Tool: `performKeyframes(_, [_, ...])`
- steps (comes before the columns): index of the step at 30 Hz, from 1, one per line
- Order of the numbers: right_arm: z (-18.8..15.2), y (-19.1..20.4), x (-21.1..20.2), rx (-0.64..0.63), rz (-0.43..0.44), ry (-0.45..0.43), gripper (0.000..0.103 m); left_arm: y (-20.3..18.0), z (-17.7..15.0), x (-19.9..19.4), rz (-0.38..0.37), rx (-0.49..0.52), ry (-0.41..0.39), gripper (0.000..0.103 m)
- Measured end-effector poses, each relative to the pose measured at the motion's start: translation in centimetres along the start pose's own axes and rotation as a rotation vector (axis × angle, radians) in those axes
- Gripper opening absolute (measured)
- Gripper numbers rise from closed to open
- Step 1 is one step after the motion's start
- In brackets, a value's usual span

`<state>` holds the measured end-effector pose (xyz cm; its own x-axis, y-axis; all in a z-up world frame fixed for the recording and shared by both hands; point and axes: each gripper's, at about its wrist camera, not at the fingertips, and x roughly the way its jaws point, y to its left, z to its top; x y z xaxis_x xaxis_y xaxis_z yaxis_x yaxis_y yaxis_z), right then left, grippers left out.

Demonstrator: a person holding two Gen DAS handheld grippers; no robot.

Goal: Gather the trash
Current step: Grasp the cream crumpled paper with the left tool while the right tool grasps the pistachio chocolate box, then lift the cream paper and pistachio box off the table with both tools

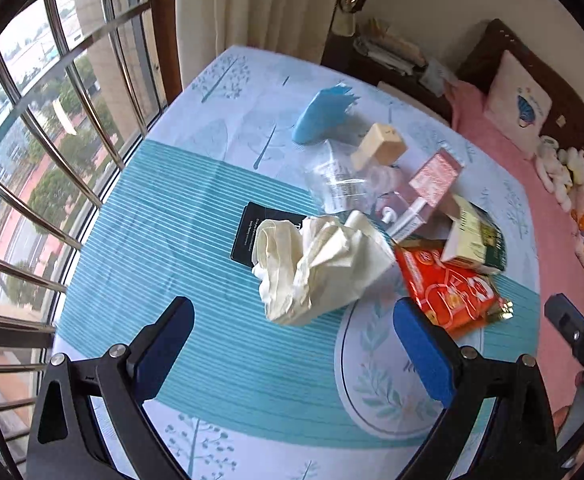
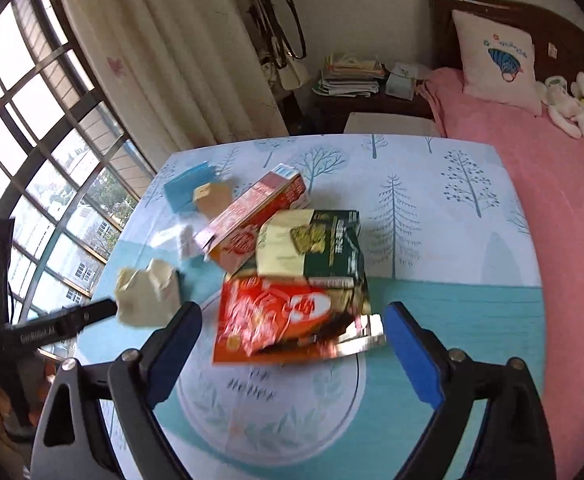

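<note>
Both tools spread apart — left tool (image 1: 293,334), right tool (image 2: 292,338), black card (image 1: 252,232) only in left view.

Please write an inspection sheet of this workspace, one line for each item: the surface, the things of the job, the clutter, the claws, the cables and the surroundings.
Surface: table under a teal and white tree-print cloth.
Job's things: crumpled white tissue partly over a black card; red snack wrapper under a green and cream box; pink-red carton; tan box; clear plastic bag; blue wrapper.
Clutter: nothing seen apart from the trash.
Claws: left claw open, short of the tissue; right claw open, at the red wrapper's near edge; both hold nothing.
Cables: nothing seen.
Surroundings: barred window, curtain, nightstand with papers, pink bed with pillow.
</note>
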<state>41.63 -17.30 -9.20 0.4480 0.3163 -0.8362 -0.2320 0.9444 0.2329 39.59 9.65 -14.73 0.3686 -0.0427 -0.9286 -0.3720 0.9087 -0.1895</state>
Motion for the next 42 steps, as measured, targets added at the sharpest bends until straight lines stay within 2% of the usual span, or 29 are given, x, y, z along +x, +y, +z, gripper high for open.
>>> performKeyframes(7, [2.8, -0.7, 6.6, 0.040, -0.046, 0.072, 0.097, 0.2, 0.7, 3.5, -0.009, -0.078, 0.037, 0.099])
performKeyframes(17, [2.8, 0.6, 11.0, -0.044, -0.165, 0.140, 0.098, -0.7, 0.8, 5.6, -0.009, -0.094, 0.059, 0.097])
performKeyframes(18, [2.7, 0.6, 11.3, -0.041, -0.166, 0.147, 0.099, -0.9, 1.0, 5.9, -0.011, -0.099, 0.059, 0.095])
performKeyframes(19, [2.7, 0.6, 11.5, -0.036, -0.166, 0.148, 0.099, -0.9, 1.0, 6.0, -0.014, -0.103, 0.061, 0.088])
performKeyframes(21, [2.8, 0.5, 11.7, -0.031, -0.158, 0.145, 0.100, -1.0, 1.1, 6.4, -0.024, -0.115, 0.073, 0.075])
performKeyframes(23, [2.9, 0.6, 11.9, -0.032, -0.157, 0.147, 0.099, -1.1, 1.1, 6.9, -0.041, -0.127, 0.086, 0.055])
performKeyframes(24, [2.9, 0.5, 11.8, -0.032, -0.148, 0.144, 0.099, -1.1, 1.1, 6.9, -0.051, -0.132, 0.085, 0.050])
performKeyframes(25, [3.0, 0.5, 11.9, -0.027, -0.139, 0.146, 0.098, -1.3, 1.1, 6.9, -0.068, -0.136, 0.082, 0.037])
performKeyframes(26, [2.9, 0.2, 11.8, -0.022, -0.118, 0.145, 0.091, -1.5, 1.2, 6.8, -0.074, -0.135, 0.079, 0.031])
performKeyframes(27, [2.9, 0.1, 11.4, -0.016, -0.095, 0.129, 0.081, -1.9, 1.1, 6.7, -0.054, -0.123, 0.078, 0.030])
performKeyframes(28, [3.0, -0.1, 11.1, -0.012, -0.076, 0.111, 0.075, -2.1, 1.1, 6.6, -0.042, -0.111, 0.076, 0.028])
performKeyframes(30, [3.0, -0.6, 10.1, 0.002, -0.039, 0.083, 0.057, -2.7, 0.7, 6.2, -0.039, -0.093, 0.072, 0.027])
performKeyframes(33, [2.8, -1.1, 8.9, 0.007, -0.002, 0.065, 0.044, -3.0, 0.0, 5.3, -0.044, -0.089, 0.064, 0.026])
performKeyframes(36, [2.5, -1.2, 8.2, 0.001, 0.019, 0.076, 0.038, -3.1, -0.5, 4.6, -0.060, -0.093, 0.060, 0.025])
performKeyframes(42, [2.0, -0.9, 7.5, -0.053, 0.096, 0.127, 0.038, -3.2, -1.2, 2.9, -0.074, -0.078, 0.043, 0.024])
